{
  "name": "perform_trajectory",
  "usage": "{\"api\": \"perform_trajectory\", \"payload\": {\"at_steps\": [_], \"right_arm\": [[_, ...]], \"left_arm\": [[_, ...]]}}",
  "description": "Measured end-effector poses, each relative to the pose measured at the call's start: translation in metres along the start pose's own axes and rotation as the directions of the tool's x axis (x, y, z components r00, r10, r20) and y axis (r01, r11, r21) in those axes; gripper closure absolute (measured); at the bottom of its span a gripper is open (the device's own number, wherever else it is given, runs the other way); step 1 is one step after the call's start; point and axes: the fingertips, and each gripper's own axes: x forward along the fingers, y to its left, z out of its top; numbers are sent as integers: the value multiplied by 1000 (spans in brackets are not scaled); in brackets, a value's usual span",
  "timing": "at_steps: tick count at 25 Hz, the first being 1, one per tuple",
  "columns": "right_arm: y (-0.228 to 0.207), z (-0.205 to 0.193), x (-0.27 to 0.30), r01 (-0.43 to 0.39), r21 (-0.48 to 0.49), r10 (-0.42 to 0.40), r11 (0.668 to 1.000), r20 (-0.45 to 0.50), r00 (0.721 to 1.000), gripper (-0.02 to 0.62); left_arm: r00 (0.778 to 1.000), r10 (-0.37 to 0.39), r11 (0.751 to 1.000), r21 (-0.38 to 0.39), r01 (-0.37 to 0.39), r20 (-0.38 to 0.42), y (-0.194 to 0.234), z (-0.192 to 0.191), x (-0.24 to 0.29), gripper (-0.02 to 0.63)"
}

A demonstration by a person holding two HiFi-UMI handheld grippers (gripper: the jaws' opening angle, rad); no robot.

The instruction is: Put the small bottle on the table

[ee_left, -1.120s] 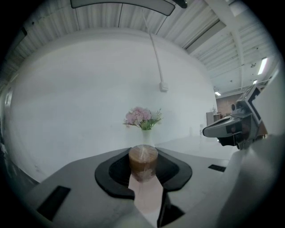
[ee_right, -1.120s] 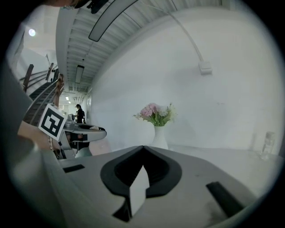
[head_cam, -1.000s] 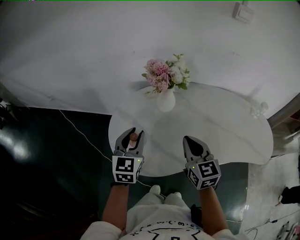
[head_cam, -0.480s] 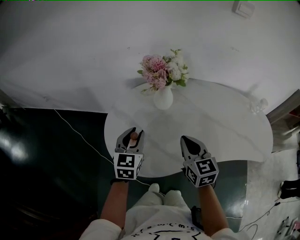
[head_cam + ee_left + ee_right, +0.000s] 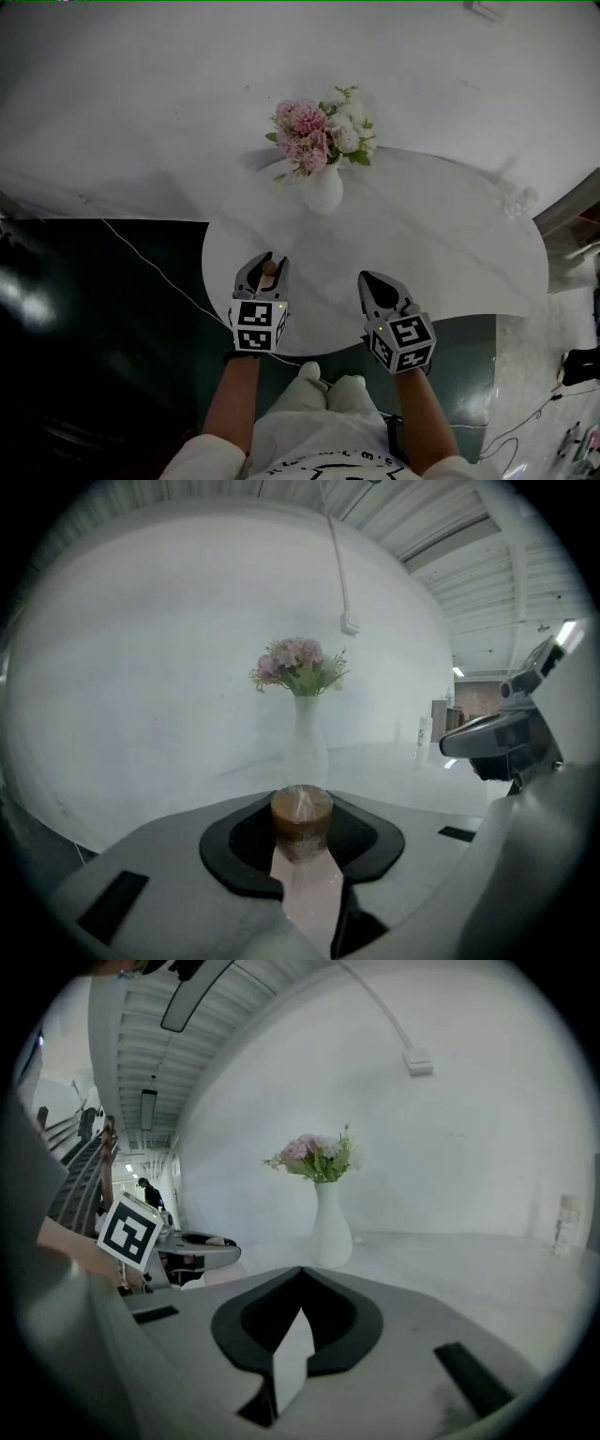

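Observation:
My left gripper (image 5: 269, 270) is shut on a small bottle (image 5: 269, 271) with a brown cap, held over the near left part of the round white table (image 5: 450, 253). In the left gripper view the small bottle (image 5: 301, 823) stands upright between the black pads, its cap towards the camera. My right gripper (image 5: 375, 284) hovers over the table's near edge, to the right of the left one. Its jaws are closed together with nothing between them, as the right gripper view shows at the right gripper (image 5: 300, 1312).
A white vase of pink and white flowers (image 5: 321, 155) stands at the table's far side, ahead of both grippers. A small clear bottle (image 5: 517, 200) sits at the far right edge. A white cable (image 5: 150, 262) runs across the dark floor on the left.
The head view has shifted, so the table and vase sit slightly higher and further left in frame. Both grippers keep their places over the near edge, the left still holding the bottle.

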Motion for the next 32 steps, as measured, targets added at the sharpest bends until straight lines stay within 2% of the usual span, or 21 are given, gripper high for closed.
{"api": "perform_trajectory", "payload": {"at_steps": [18, 32], "right_arm": [[-7, -13, 5, 12, 13, -11, 1000, -26, 1000, 600], [-6, -20, 11, 12, 33, -11, 999, -38, 999, 600]], "left_arm": [[997, -21, 1000, -11, 20, -71, -3, -29, 29, 488], [995, -51, 999, 9, 52, -85, -4, -30, 35, 486]]}}
